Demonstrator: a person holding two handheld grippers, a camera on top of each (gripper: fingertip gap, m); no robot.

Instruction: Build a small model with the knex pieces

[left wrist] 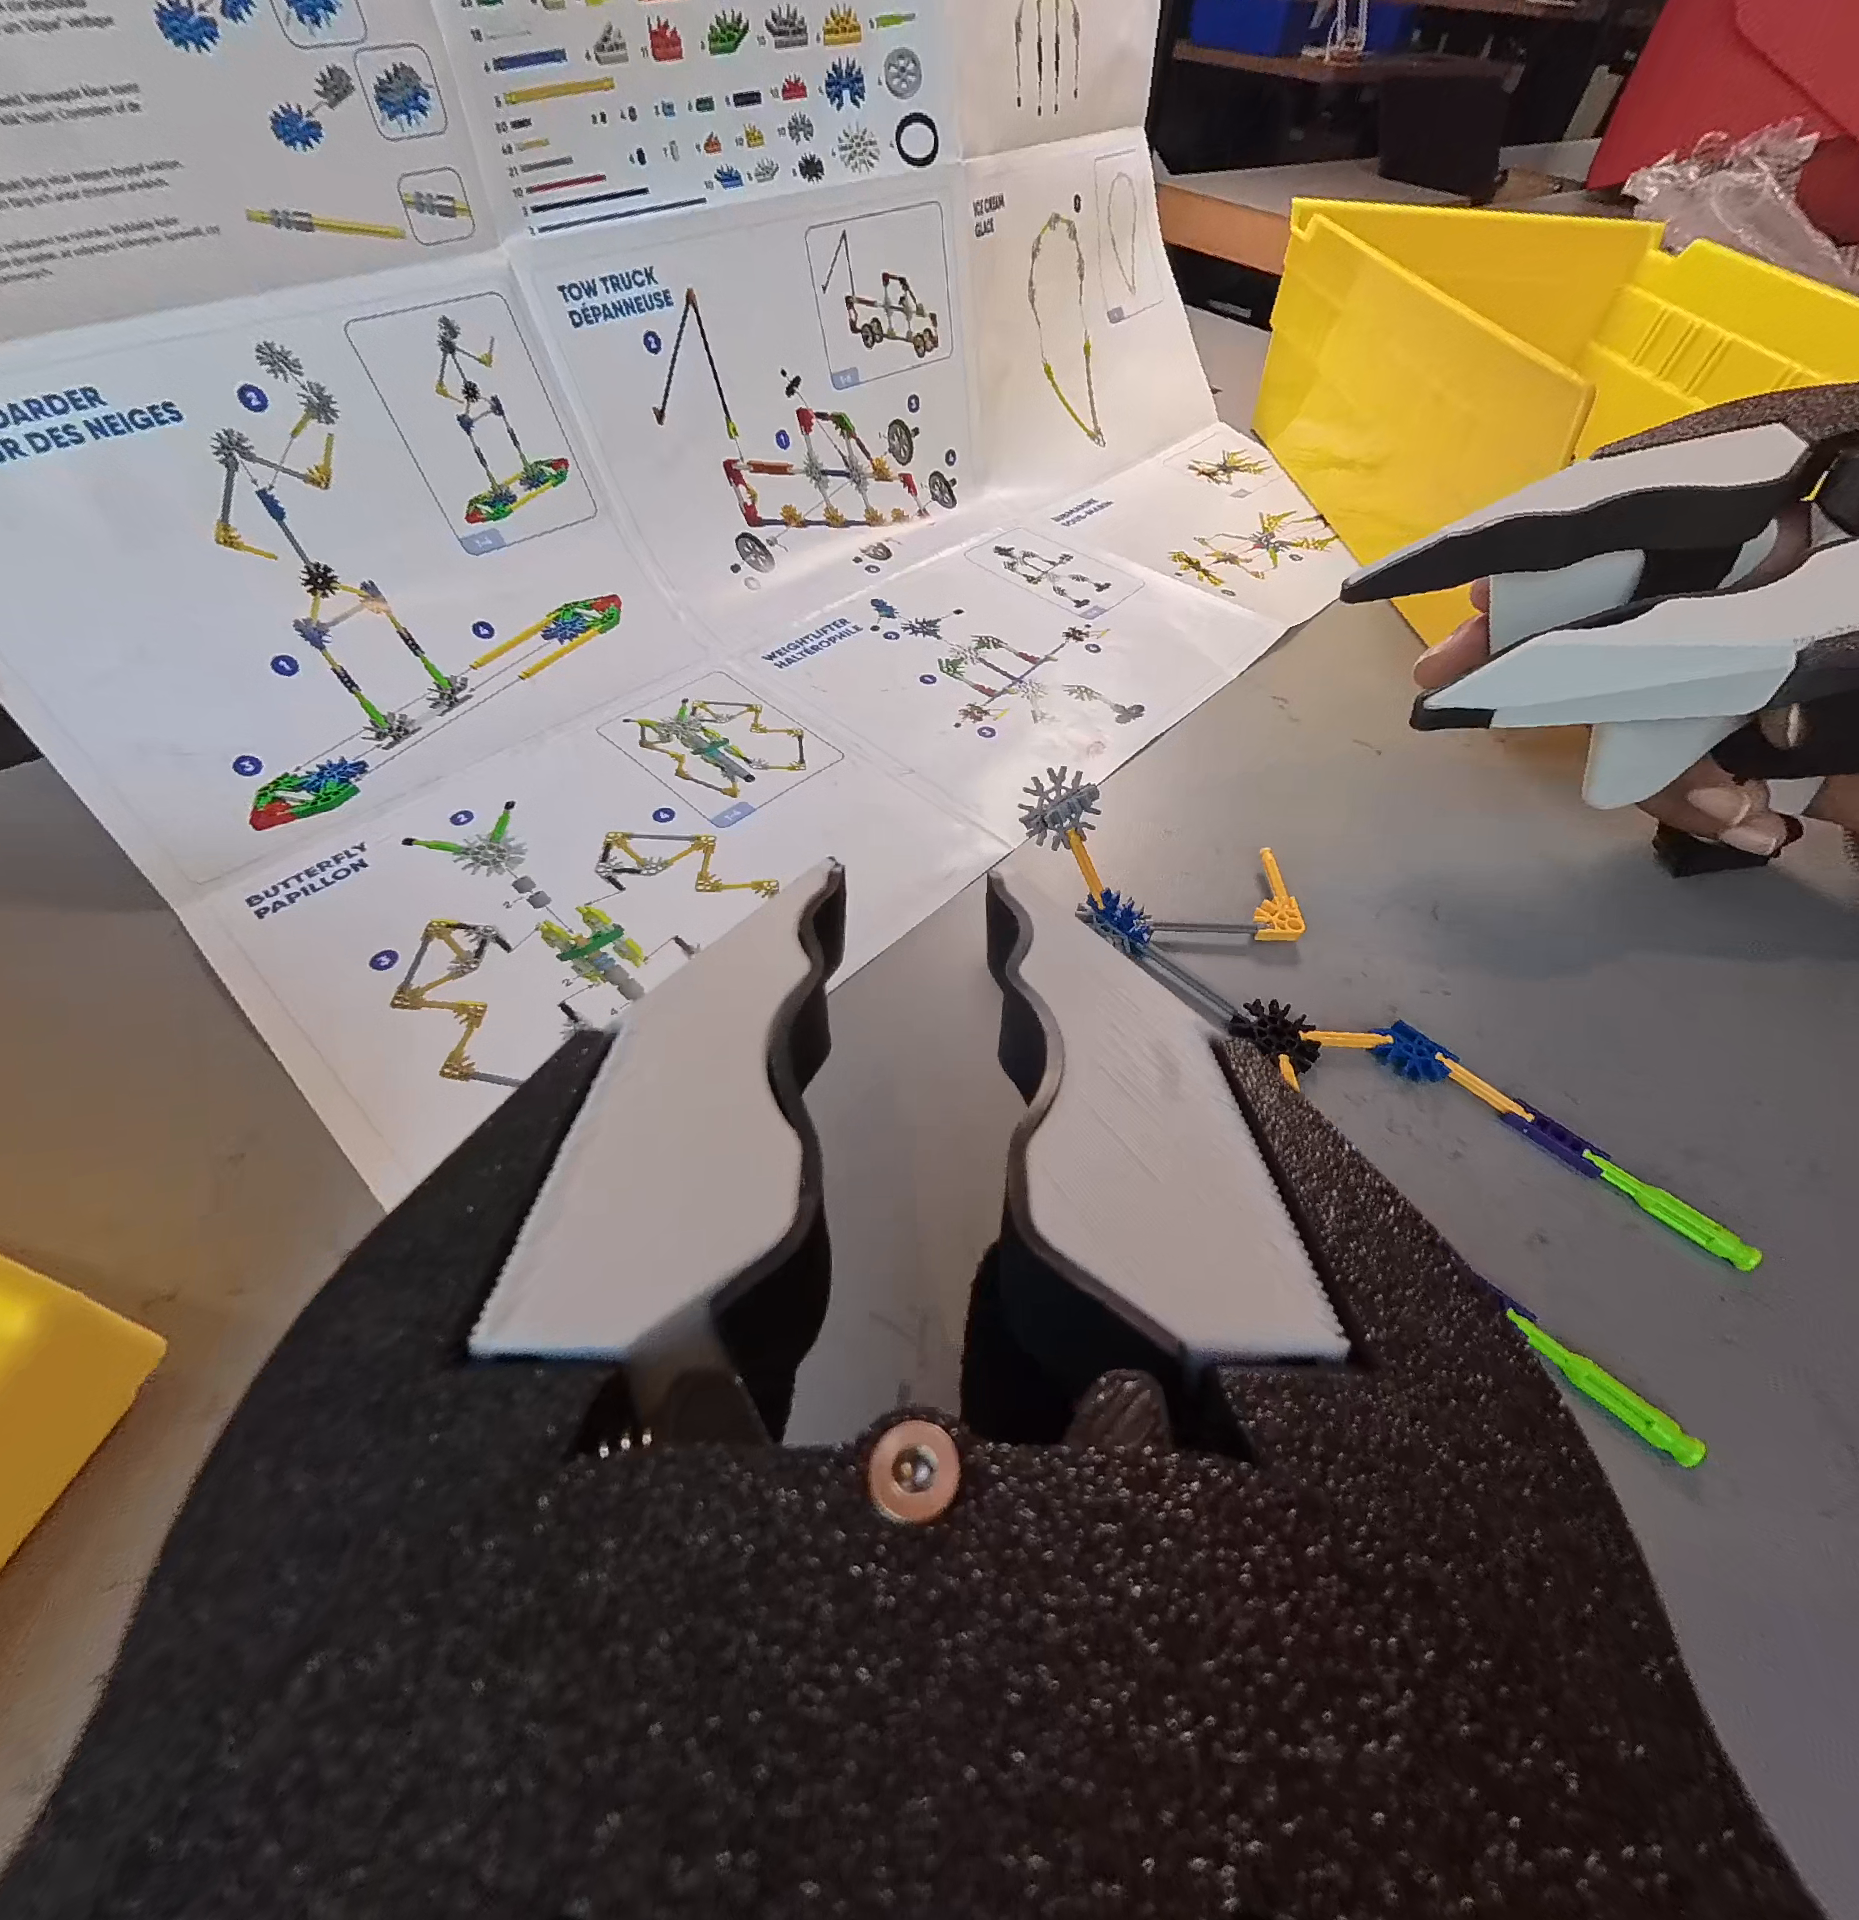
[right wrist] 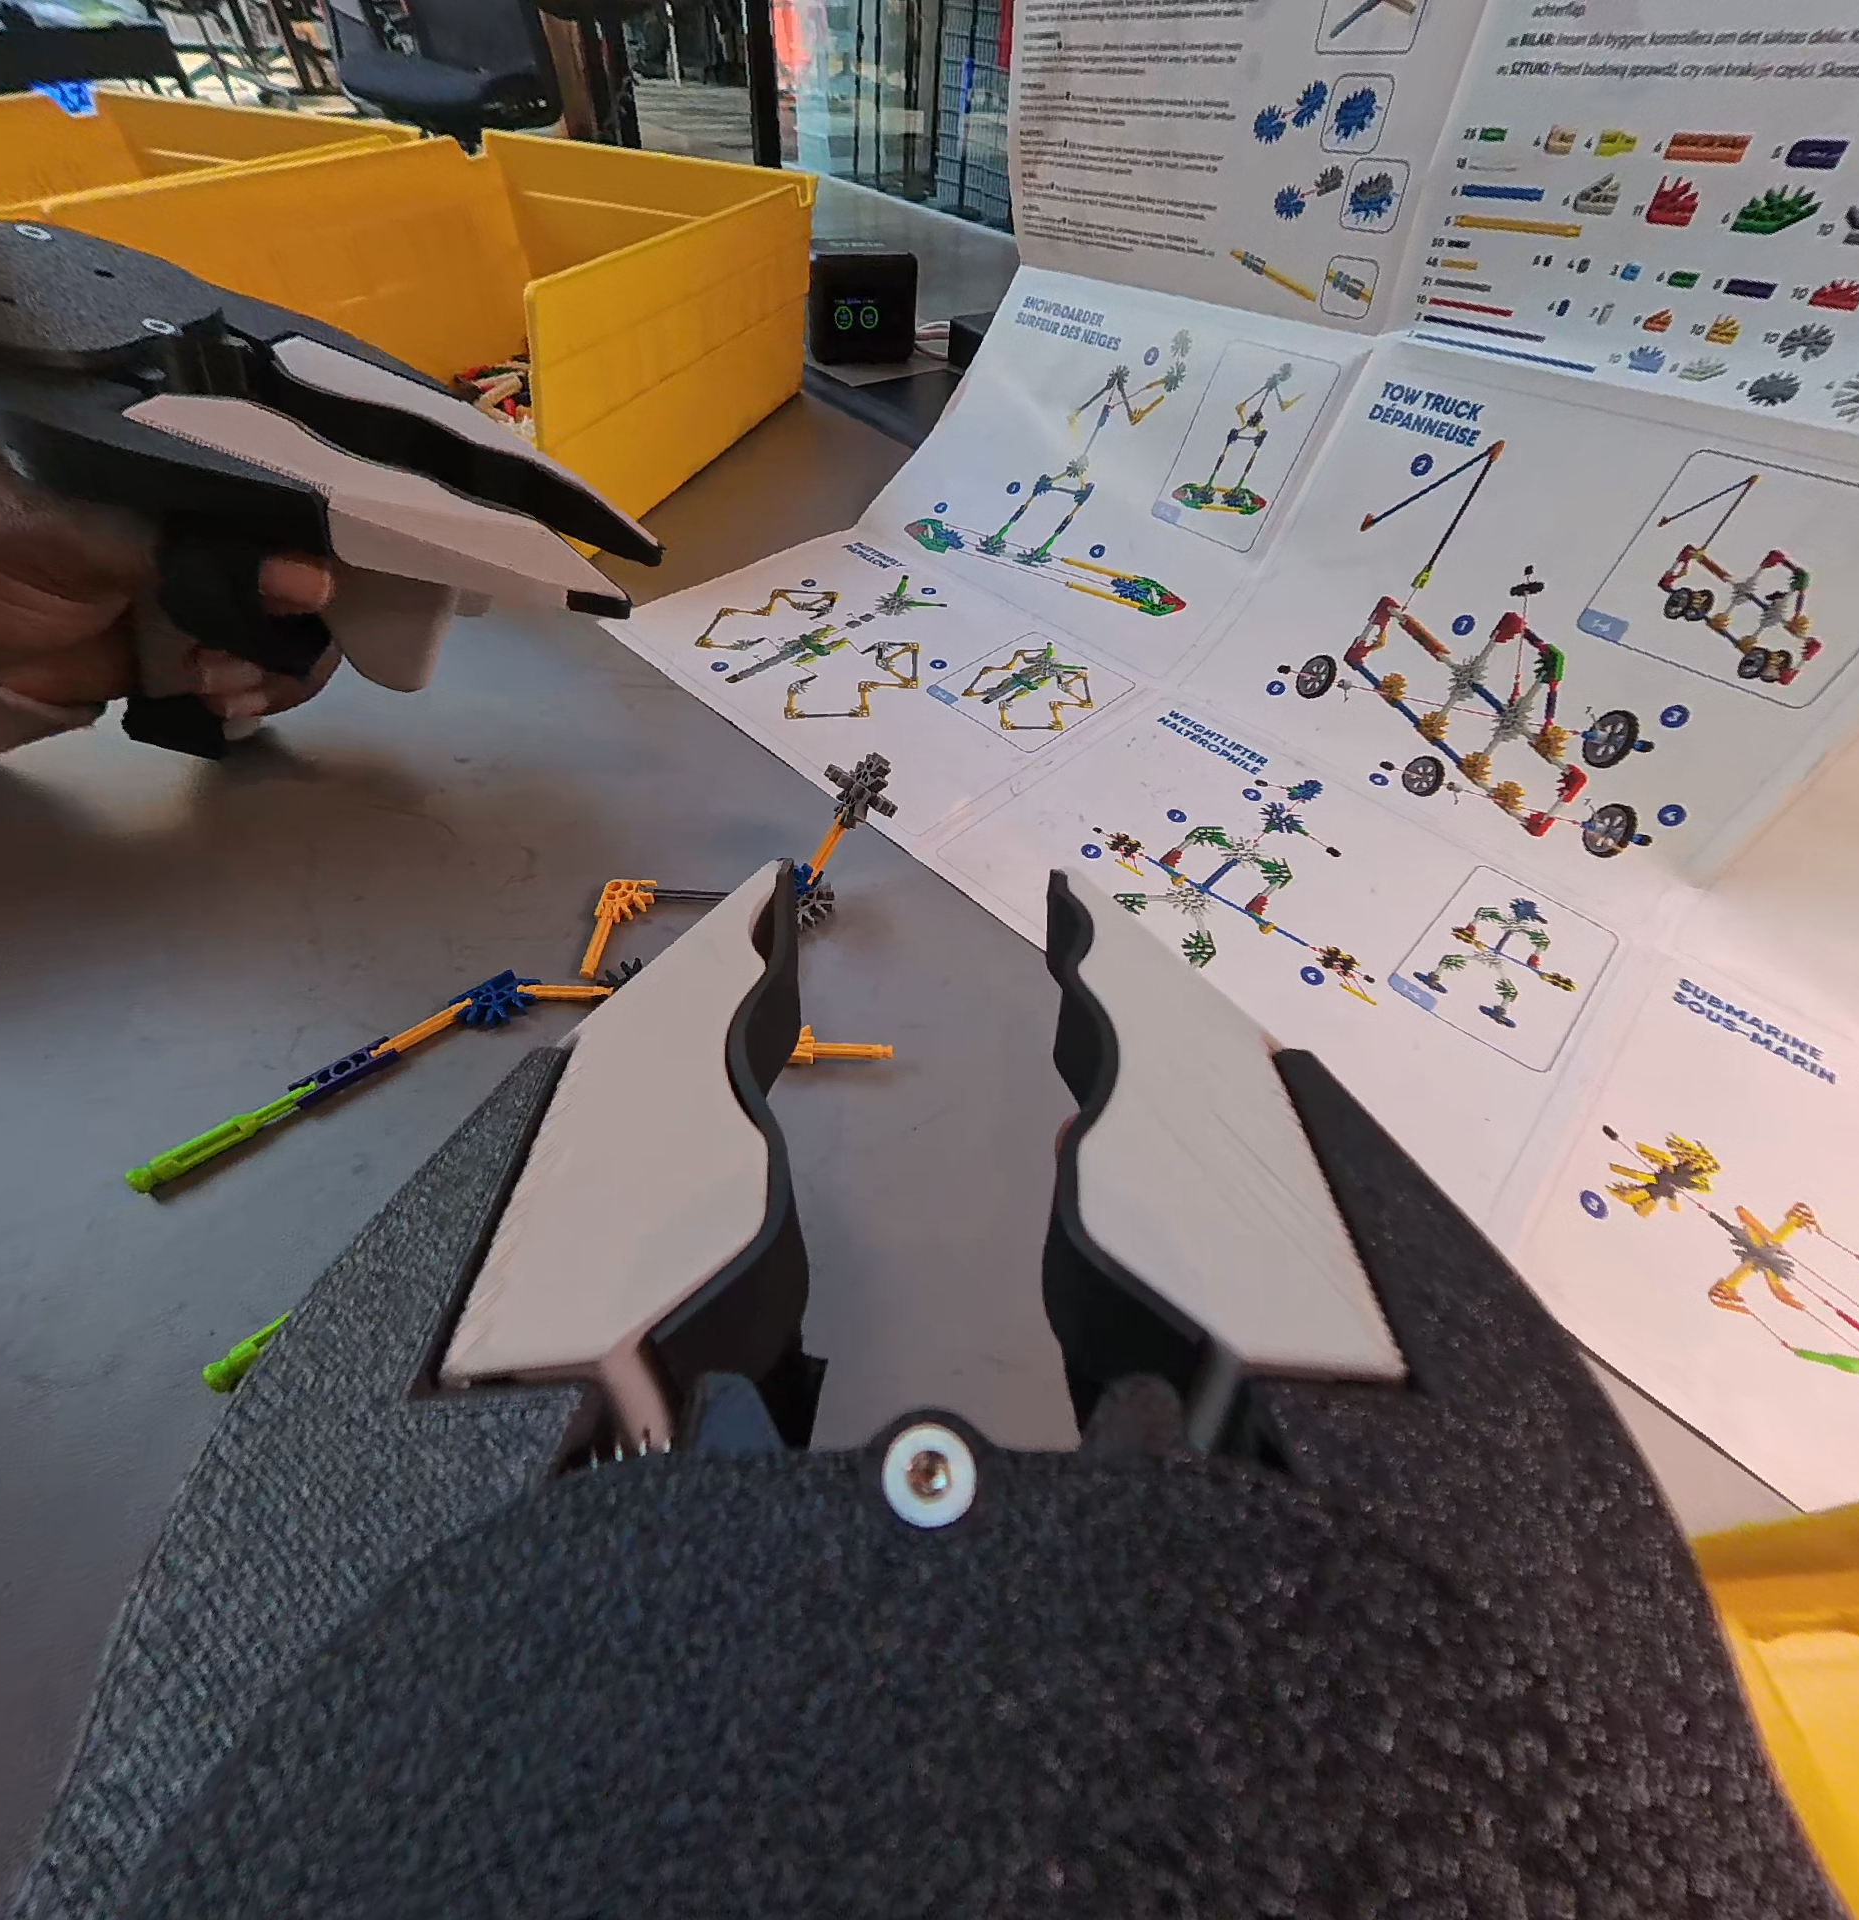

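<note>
Both grippers hold nothing: the left gripper is parted over bare table, the right gripper parted wider. The rod figure lies flat just right of the left fingertips, its grey hub on the sheet. Any grip seems easiest on a straight rod, not a hub.

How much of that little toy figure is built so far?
Partly built: a chain of rods and connectors lies on the grey table beside the instruction sheet. Nothing is in hand; the left gripper and right gripper are open and empty. One green rod lies loose, unattached.
</note>
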